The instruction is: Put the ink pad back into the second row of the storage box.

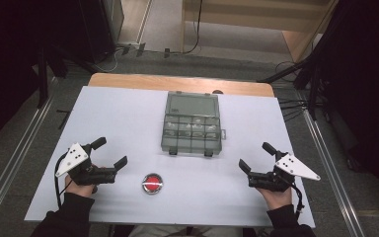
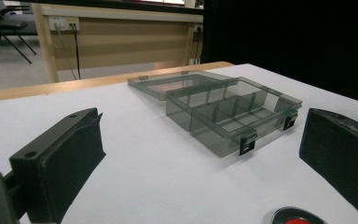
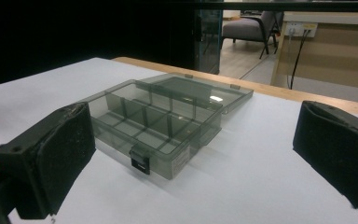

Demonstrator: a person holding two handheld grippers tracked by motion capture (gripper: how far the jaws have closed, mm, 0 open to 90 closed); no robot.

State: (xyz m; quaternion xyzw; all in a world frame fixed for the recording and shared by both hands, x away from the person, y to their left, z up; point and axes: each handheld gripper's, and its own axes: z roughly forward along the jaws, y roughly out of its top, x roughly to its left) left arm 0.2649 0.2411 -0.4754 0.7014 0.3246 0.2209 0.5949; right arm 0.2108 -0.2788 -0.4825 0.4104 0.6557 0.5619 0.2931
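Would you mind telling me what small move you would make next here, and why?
Probably ease the left hand-held gripper toward the red round object: it lies closest to that gripper, on the white table, both grippers are open and empty, and the compartment box already has its lid open.

White-topped table (image 1: 118, 118), open grey compartment box (image 1: 192, 129) at centre, red round disc (image 1: 152, 183) near front edge
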